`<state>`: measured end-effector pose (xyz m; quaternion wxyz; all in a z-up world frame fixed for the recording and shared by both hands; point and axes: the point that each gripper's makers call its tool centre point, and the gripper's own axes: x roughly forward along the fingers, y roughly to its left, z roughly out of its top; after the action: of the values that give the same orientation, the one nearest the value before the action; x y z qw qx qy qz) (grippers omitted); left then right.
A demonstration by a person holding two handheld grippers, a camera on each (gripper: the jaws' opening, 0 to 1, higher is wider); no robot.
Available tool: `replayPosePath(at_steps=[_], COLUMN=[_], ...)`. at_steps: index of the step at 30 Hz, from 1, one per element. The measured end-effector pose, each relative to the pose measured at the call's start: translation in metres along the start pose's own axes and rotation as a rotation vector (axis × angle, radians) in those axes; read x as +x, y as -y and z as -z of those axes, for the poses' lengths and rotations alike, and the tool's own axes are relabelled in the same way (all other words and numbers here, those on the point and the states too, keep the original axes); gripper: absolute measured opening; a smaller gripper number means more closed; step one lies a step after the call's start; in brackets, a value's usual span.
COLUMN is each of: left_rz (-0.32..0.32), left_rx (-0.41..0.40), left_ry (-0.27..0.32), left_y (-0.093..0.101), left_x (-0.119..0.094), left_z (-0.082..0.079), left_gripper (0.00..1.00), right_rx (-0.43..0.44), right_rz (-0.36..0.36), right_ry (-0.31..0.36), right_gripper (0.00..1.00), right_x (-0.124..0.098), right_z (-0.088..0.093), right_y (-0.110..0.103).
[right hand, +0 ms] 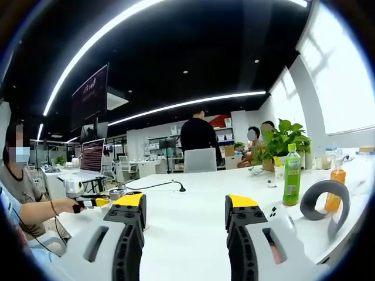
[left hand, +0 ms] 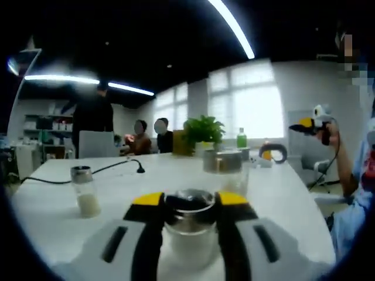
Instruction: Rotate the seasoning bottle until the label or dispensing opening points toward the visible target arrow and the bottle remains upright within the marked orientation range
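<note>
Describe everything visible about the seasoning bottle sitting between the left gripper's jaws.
The seasoning bottle is a small clear jar, glass by its look, with a shiny metal cap and a pale, whitish filling. It stands upright on the white table, near the left gripper view's bottom edge. The left gripper has its yellow-tipped black jaws closed against both sides just below the cap. No label or arrow is discernible.

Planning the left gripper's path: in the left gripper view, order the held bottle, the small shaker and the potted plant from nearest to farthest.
1. Bottle: between the left gripper's jaws.
2. Shaker: on the table, left.
3. Plant: far table edge, centre.
</note>
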<state>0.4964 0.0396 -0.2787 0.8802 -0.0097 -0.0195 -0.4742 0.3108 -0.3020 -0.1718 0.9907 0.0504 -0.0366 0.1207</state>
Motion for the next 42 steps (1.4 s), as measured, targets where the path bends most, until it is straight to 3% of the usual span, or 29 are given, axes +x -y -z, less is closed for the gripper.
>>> replayPosePath(at_steps=[7,9,11,14,16,19,22,24,26,29,32,36,40,42], left_rz=[0.012,-0.001,-0.019,-0.018,-0.036,-0.094,-0.229,-0.306,-0.333,-0.431,-0.516,-0.618,-0.7,-0.705], left_rx=[0.023,0.033,0.035,0.023,0.039,0.007,-0.104,-0.167,-0.167,-0.12,-0.122,-0.107,-0.149,-0.164], left_ry=[-0.004,-0.017,0.01,0.027,-0.008,-0.011,-0.047,-0.016,0.03,0.024,0.001,0.015,0.006,0.012], left_y=[0.003,0.001,0.0,0.002,0.0,-0.002,-0.011,-0.013,-0.01,-0.014,-0.015,-0.015,-0.017,-0.016], left_x=[0.0,0.001,-0.001,-0.004,-0.007,-0.013,-0.024,-0.03,-0.034,-0.042,-0.046,-0.045,-0.038,-0.033], left_z=[0.0,0.003,-0.003,-0.011,-0.008,-0.01,-0.01,-0.016,-0.023,-0.024,-0.018,-0.019,-0.005,0.0], left_gripper=[0.37,0.48,0.58,0.59,0.59,0.65,0.79,0.83,0.82,0.8,0.8,0.73,0.64,0.63], right_rx=[-0.003,-0.006,-0.004,-0.003,-0.004,-0.004,-0.007,-0.006,-0.005,-0.007,-0.008,-0.008,-0.007,-0.007], right_rz=[-0.006,-0.003,-0.004,-0.004,-0.004,-0.004,-0.003,-0.004,-0.007,-0.009,-0.01,-0.01,-0.015,-0.016], right_ry=[-0.006,-0.011,-0.011,-0.012,-0.011,-0.01,-0.009,-0.011,-0.013,-0.015,-0.016,-0.016,-0.018,-0.016], right_gripper=[0.55,0.55,0.55,0.55,0.55,0.55,0.55,0.55,0.55,0.55,0.55,0.55,0.55,0.55], right_x=[0.001,0.001,0.001,0.001,0.001,0.0,0.0,0.0,0.001,0.001,0.001,0.001,0.002,0.001], right_z=[0.001,0.002,0.003,0.003,0.003,0.002,0.002,0.002,0.003,0.003,0.003,0.003,0.003,0.002], right_y=[-0.001,0.0,0.0,0.001,0.001,0.001,0.0,0.0,-0.001,-0.001,-0.001,-0.001,-0.002,-0.002])
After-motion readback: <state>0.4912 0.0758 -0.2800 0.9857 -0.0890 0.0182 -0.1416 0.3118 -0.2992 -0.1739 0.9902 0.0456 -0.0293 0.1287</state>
